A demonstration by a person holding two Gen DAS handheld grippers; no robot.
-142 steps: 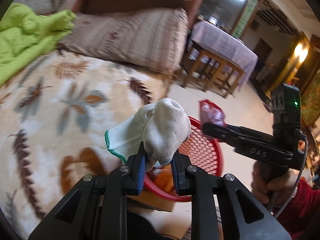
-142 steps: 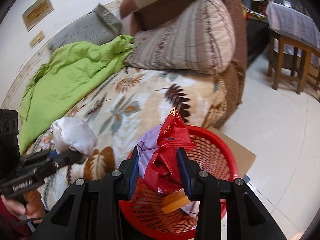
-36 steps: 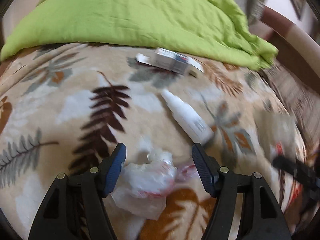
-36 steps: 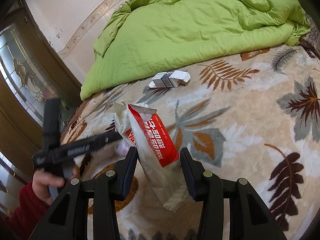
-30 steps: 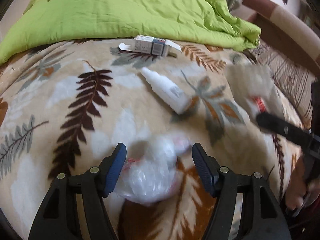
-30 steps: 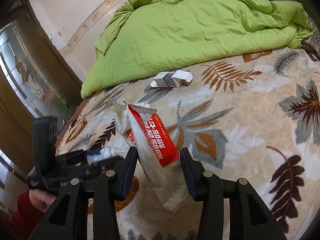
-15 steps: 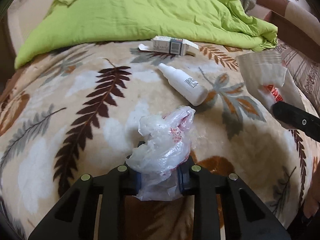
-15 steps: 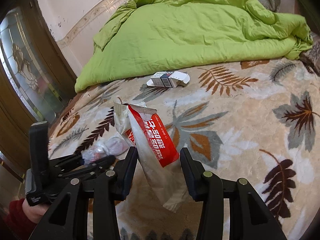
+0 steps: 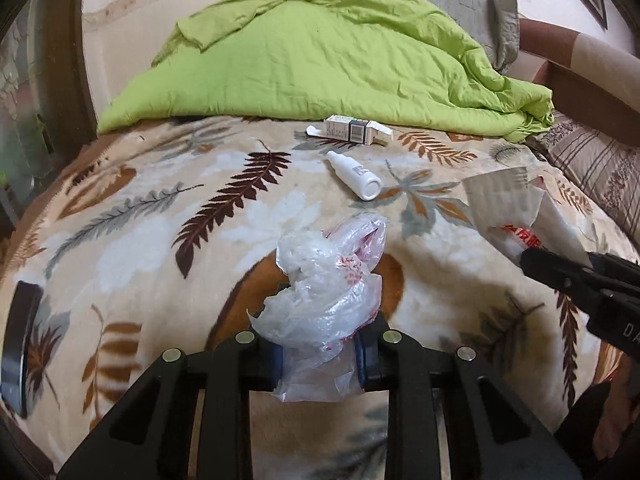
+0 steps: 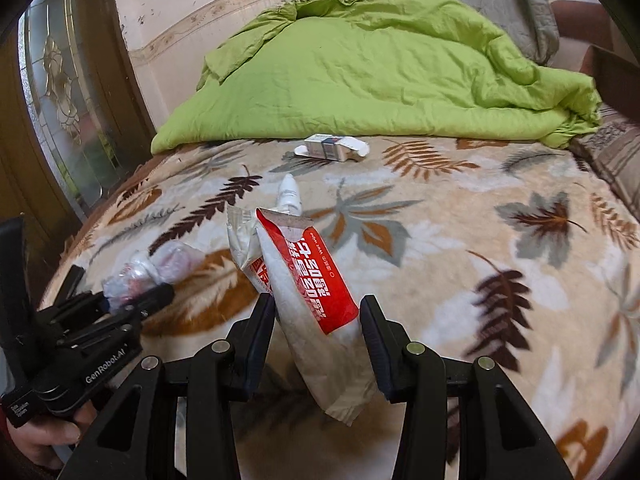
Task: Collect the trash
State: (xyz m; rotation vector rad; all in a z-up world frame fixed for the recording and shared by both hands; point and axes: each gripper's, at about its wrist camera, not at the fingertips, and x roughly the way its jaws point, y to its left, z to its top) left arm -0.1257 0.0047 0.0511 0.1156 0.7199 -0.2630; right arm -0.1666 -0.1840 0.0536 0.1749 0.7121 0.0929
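Observation:
My left gripper [image 9: 320, 354] is shut on a crumpled clear plastic bag [image 9: 328, 288] with red print, held just above the leaf-patterned blanket [image 9: 132, 240]. To its right, my right gripper [image 10: 318, 320] holds a red and white wet-wipe packet [image 10: 312, 280] upright between its fingers. That packet [image 9: 516, 216] and the right gripper's dark fingers [image 9: 560, 276] show at the right edge of the left wrist view. The left gripper [image 10: 136, 298] and its bag [image 10: 156, 266] appear low on the left of the right wrist view. A white bottle [image 9: 354, 176] lies on the blanket beyond both.
A small opened carton [image 9: 352, 130] lies past the bottle, near the heaped green quilt [image 9: 320, 60]. A striped pillow [image 9: 596, 168] sits at the right. A dark flat object [image 9: 20, 344] rests at the blanket's left edge. A wooden glass door [image 10: 60, 92] stands at left.
The left gripper's fingers, open around the plastic bag a second ago, have shut on it and lifted it. Both views have pulled back from the bed. The right gripper still holds the packet.

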